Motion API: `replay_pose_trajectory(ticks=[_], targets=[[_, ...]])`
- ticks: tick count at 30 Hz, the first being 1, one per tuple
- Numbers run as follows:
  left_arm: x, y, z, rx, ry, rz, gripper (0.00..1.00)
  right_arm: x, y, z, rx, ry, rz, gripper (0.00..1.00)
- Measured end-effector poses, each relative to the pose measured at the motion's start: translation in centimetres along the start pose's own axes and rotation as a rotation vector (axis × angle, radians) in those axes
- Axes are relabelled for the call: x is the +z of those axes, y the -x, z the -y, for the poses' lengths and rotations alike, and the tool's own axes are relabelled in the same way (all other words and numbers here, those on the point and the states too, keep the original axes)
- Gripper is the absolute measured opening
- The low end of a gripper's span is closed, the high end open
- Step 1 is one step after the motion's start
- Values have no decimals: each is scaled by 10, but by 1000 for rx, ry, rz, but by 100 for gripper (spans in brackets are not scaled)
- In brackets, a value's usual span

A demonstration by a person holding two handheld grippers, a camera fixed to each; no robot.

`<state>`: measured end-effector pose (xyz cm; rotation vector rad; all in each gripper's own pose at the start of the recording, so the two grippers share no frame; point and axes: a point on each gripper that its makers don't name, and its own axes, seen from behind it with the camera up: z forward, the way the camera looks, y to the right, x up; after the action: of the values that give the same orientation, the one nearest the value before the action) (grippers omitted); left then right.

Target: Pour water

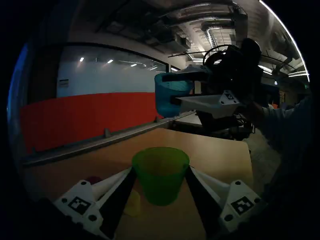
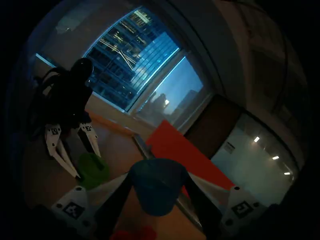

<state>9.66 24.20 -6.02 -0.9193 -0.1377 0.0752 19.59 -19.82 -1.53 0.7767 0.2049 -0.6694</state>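
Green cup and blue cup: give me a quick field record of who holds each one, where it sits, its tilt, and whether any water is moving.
green cup: upright, gripped between the left tongs
green cup position: low over the wooden table; contact cannot be told
blue cup: gripped between the right tongs
blue cup position: raised in the air, higher than the green cup and beyond it
blue cup tilt: appears tipped
water: no stream visible; fill of either cup cannot be told

Two cups over the table (image 1: 216,154)
The lower cup (image 1: 161,186) sits near, in the left gripper (image 1: 160,171); the raised cup (image 1: 168,96) hangs farther and above, in the right gripper (image 1: 174,90).
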Motion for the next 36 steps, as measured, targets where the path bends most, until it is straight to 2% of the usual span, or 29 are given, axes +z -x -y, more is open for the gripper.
replay_pose_trajectory(ticks=[19,29,36], targets=[[5,-7,-15,9,31,-13,85,15,-32,-17,-261,22,-21,91],[8,-10,-14,6,31,-18,85,23,-41,-25,-368,27,-15,91],[9,-12,-16,7,35,-22,85,29,-39,-28,-420,33,-5,91]])
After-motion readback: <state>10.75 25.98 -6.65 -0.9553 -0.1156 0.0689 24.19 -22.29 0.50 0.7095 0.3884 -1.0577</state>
